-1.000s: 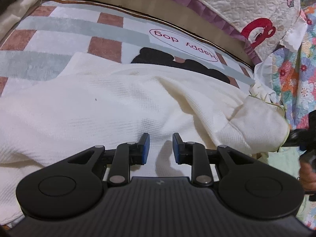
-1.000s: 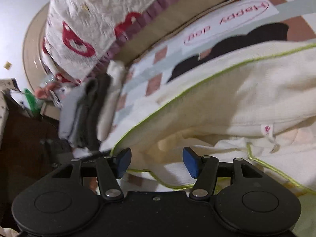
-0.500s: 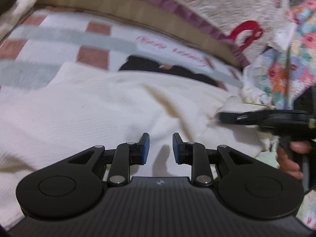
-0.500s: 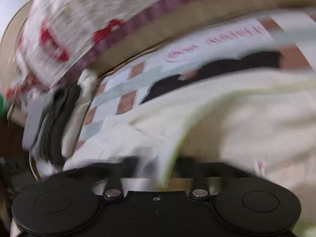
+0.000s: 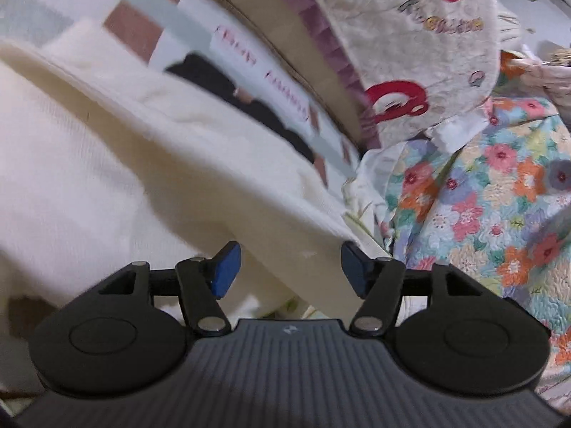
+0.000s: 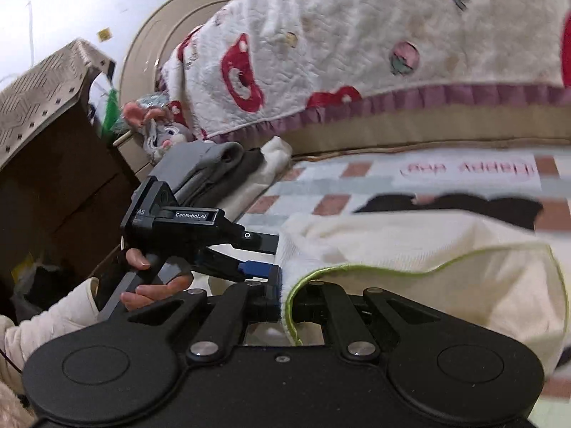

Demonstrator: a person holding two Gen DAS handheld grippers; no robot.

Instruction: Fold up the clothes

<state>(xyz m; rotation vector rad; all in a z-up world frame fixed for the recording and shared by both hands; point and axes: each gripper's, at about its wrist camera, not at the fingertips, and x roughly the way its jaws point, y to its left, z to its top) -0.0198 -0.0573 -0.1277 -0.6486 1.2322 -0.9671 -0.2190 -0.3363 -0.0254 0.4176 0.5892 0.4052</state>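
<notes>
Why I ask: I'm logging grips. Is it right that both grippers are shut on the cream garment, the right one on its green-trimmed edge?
Not quite. Only the right gripper is shut on the cream garment, at its green-trimmed edge. The left gripper is open, its blue pads spread apart with the cloth between them, as the left wrist view shows.

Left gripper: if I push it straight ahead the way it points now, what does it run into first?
Most likely the cream garment: a fold of it already lies between the open fingers of the left gripper. Past that edge sits the floral quilt, though depth is hard to judge.
</notes>
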